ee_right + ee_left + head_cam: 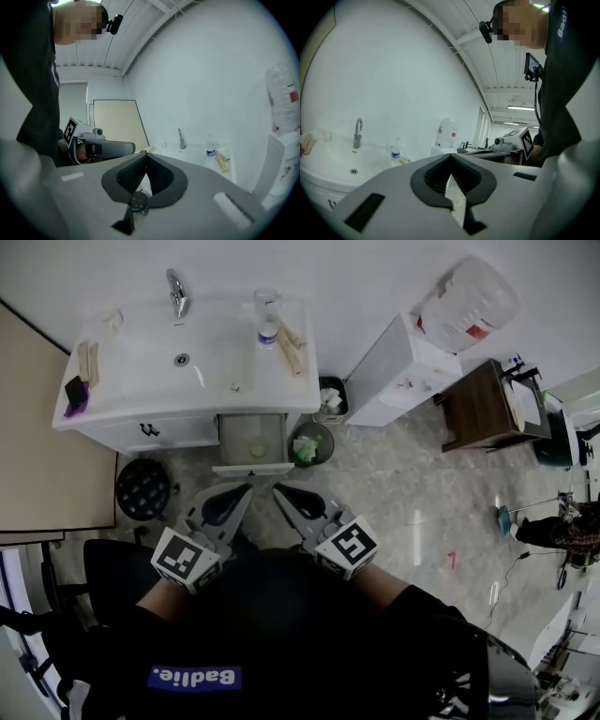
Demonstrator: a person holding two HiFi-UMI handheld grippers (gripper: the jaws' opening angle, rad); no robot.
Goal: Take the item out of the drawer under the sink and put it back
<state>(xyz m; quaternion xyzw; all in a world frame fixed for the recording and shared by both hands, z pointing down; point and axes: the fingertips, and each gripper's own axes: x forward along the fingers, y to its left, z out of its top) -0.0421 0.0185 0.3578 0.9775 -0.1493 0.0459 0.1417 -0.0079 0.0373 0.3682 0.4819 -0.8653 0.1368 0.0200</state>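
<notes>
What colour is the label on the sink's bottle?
Blue; the bottle shows best in the left gripper view.

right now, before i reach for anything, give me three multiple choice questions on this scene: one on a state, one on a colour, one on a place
1. How is the drawer under the sink?
A shut
B pulled open, with a pale item inside
C taken out entirely

2. What colour is the stool?
A black
B white
C red

3. Where does the water bottle stand?
A in the drawer
B on the sink top, right of the faucet
C on the stool

Answers:
1 B: the head view looks down into its open inside.
2 A: its round seat is black against the pale floor.
3 B: it stands upright on the white top, beside the basin.
</notes>
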